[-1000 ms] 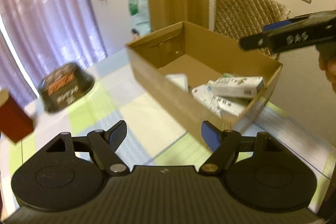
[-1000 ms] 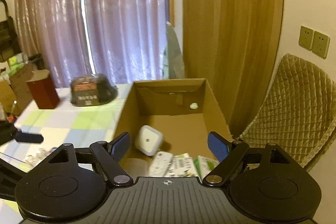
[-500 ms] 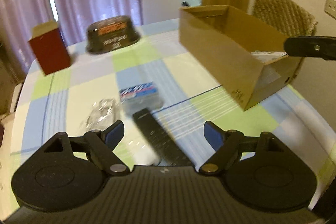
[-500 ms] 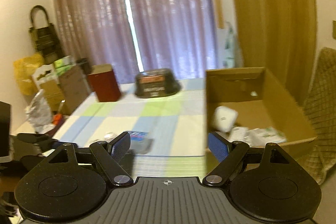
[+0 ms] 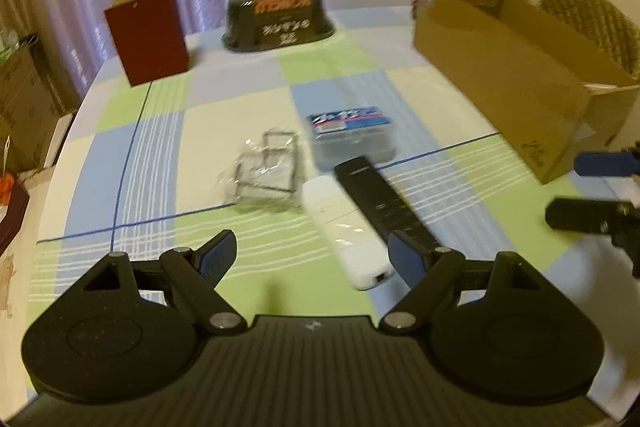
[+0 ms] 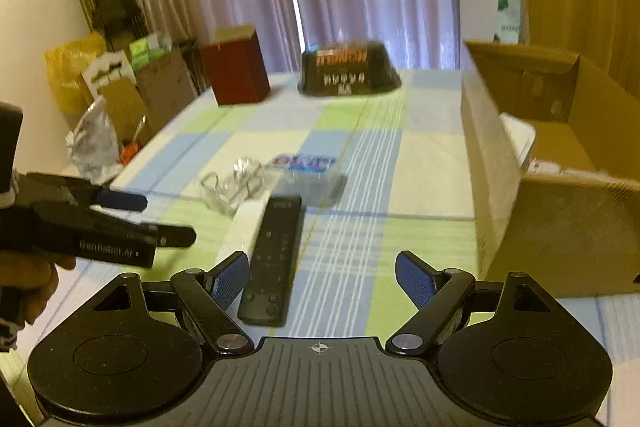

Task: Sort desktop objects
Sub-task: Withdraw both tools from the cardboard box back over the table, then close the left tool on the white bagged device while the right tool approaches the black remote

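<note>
On the checked tablecloth lie a black remote (image 5: 384, 203) (image 6: 276, 251), a white remote (image 5: 344, 231) (image 6: 248, 223) beside it, a crumpled clear plastic packet (image 5: 266, 171) (image 6: 232, 185) and a clear box with a blue label (image 5: 352, 135) (image 6: 308, 173). An open cardboard box (image 5: 512, 75) (image 6: 496, 179) stands at the right with items inside. My left gripper (image 5: 312, 253) (image 6: 156, 219) hovers open and empty just before the white remote. My right gripper (image 6: 323, 277) (image 5: 588, 191) is open and empty, over the near end of the black remote.
A dark red box (image 5: 148, 31) (image 6: 236, 69) and a black bowl-shaped pack (image 5: 280, 17) (image 6: 348, 69) stand at the table's far end. A quilted chair (image 5: 592, 19) sits behind the cardboard box. Bags and cartons (image 6: 100, 87) crowd the floor at the left.
Both grippers have swung away from the cardboard box to the left and down toward the loose items on the tablecloth. Both remained open and empty.
</note>
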A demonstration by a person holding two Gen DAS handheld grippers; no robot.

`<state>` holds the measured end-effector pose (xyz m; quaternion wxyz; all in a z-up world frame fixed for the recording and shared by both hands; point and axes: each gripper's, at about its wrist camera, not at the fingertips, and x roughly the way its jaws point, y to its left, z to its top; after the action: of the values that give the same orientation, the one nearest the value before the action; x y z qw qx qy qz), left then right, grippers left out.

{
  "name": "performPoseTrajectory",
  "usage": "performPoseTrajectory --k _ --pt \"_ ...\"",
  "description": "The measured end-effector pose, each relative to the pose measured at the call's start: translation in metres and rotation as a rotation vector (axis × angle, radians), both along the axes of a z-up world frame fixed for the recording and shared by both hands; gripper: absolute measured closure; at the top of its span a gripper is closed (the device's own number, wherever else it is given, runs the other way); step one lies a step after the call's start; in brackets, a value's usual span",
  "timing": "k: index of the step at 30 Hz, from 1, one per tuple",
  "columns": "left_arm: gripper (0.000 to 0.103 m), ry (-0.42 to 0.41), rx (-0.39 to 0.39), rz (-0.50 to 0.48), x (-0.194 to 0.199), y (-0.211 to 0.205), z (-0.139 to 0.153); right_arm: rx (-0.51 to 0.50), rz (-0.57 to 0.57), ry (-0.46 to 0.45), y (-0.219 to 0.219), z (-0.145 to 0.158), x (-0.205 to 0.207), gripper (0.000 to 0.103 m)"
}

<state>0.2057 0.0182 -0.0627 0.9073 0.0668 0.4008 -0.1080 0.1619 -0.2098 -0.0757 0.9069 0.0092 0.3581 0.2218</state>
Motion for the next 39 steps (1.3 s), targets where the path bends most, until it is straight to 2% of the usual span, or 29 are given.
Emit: performPoseTrajectory --k 5,15,17,25,32,36,39 --pt "0.023 0.049 -0.022 -0.009 0.018 -0.004 -0.019 -0.045 0.037 0.069 0.012 -0.021 0.005 0.020" --pt "0.022 0.107 0.004 -0.030 0.046 -0.021 -0.045 -0.065 0.065 0.106 0.018 -0.038 0.012 0.020" --pt "0.019 0.109 0.008 -0.025 0.046 -0.018 -0.046 -0.066 0.067 0.106 0.019 -0.039 0.013 0.020" --pt "0.018 0.106 0.013 0.034 0.043 0.004 -0.043 -0.065 0.097 0.100 0.031 -0.040 0.013 0.020" --pt "0.018 0.122 -0.038 -0.028 0.044 -0.007 -0.045 -0.117 0.140 0.095 0.046 -0.053 0.015 0.020" --pt "0.021 0.127 0.011 -0.048 0.046 -0.017 -0.050 -0.133 0.142 0.104 0.047 -0.058 0.017 0.020" --pt "0.022 0.134 0.023 -0.028 0.051 -0.015 -0.053 -0.140 0.138 0.100 0.047 -0.059 0.018 0.020"
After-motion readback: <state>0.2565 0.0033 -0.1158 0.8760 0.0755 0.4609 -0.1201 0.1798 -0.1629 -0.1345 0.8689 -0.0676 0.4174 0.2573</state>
